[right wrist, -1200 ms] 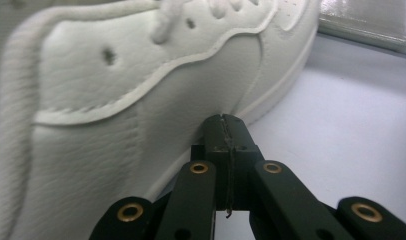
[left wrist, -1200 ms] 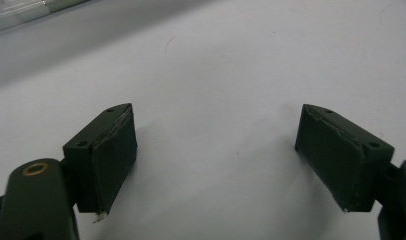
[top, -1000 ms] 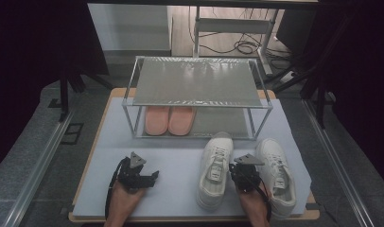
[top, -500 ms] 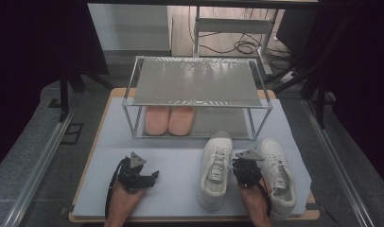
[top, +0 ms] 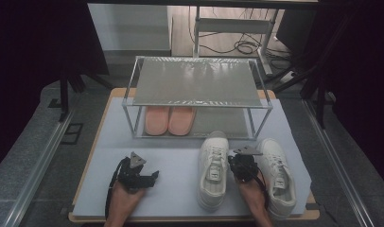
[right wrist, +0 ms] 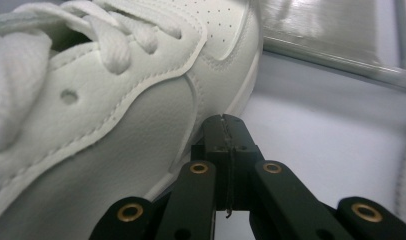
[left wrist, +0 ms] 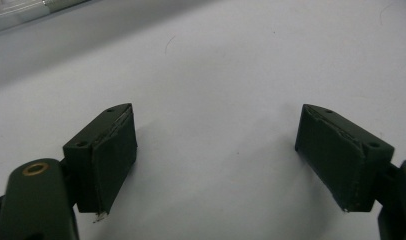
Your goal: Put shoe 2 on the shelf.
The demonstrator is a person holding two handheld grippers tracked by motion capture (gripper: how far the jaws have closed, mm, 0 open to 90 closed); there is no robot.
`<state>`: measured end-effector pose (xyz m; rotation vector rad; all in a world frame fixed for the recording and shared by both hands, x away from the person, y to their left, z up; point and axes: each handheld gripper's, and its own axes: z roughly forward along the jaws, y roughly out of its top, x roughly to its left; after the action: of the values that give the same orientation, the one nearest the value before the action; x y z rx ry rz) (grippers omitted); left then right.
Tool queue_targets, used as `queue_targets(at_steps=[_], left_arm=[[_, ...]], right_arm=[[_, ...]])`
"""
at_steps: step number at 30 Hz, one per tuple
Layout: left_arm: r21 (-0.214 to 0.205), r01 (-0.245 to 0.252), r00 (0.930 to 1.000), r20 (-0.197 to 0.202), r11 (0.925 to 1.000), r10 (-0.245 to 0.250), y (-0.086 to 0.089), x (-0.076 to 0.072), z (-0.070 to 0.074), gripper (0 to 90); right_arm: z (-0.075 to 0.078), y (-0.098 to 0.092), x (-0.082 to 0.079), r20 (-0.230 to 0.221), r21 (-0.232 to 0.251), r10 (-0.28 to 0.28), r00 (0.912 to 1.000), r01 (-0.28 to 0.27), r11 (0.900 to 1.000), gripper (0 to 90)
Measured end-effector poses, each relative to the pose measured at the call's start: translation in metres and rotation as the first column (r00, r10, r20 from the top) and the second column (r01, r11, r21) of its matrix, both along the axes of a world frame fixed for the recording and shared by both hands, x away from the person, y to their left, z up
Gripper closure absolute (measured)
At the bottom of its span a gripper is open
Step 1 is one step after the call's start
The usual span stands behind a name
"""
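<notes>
High view showed my right gripper [top: 242,163] near the table's front edge, in the gap between the two white sneakers. Its jaws were pressed together with nothing between them. Right gripper view showed my closed jaw tips just beside the lower side wall of the left sneaker [right wrist: 106,120]; I could not tell whether they touched it. The left sneaker [top: 213,170] lay right of the table's centre, toe toward the metal rack [top: 195,90]. The right sneaker [top: 277,175] lay toward the table's front right corner. My left gripper [top: 135,175] sat near the front edge, left of centre, well apart from both sneakers. Its jaws were spread wide over bare white table [left wrist: 216,100]. A pair of pink slippers [top: 170,120] stood on the rack's lower shelf.
</notes>
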<state>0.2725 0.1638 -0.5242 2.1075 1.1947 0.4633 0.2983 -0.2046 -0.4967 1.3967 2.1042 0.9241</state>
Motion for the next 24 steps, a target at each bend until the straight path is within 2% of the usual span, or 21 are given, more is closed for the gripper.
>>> queue_targets(at_steps=[6,14,15,16,20,21,22,24], left_arm=[[0.0,0.0,1.0,0.0,1.0,0.0,0.0,0.0,0.0,16.9],[-0.001,0.0,1.0,0.0,1.0,0.0,0.0,0.0,0.0,16.9],[-0.001,0.0,1.0,0.0,1.0,0.0,0.0,0.0,0.0,16.9],[0.0,0.0,1.0,0.0,1.0,0.0,0.0,0.0,0.0,16.9],[0.0,0.0,1.0,0.0,1.0,0.0,0.0,0.0,0.0,16.9],[0.0,0.0,1.0,0.0,1.0,0.0,0.0,0.0,0.0,16.9],[0.0,0.0,1.0,0.0,1.0,0.0,0.0,0.0,0.0,16.9],[0.0,0.0,1.0,0.0,1.0,0.0,0.0,0.0,0.0,16.9]], right_arm=[[-0.002,0.007,0.004,-0.01,0.029,0.051,0.9987,-0.051,0.9983,90.0],[-0.003,0.021,0.013,-0.026,0.062,0.138,0.99,-0.137,0.9887,90.0],[-0.002,0.026,0.016,-0.031,0.063,0.179,0.9834,-0.177,0.9822,90.0],[-0.002,0.028,0.018,-0.034,0.061,0.197,0.9798,-0.195,0.979,89.9],[-0.003,0.037,0.024,-0.045,0.055,0.26,0.9645,-0.258,0.9647,89.9],[-0.003,0.037,0.024,-0.045,0.055,0.26,0.9645,-0.258,0.9647,89.9],[-0.003,0.041,0.027,-0.047,0.045,0.294,0.9548,-0.291,0.9555,90.0],[-0.003,0.044,0.03,-0.055,0.043,0.324,0.9446,-0.321,0.9459,90.0]])
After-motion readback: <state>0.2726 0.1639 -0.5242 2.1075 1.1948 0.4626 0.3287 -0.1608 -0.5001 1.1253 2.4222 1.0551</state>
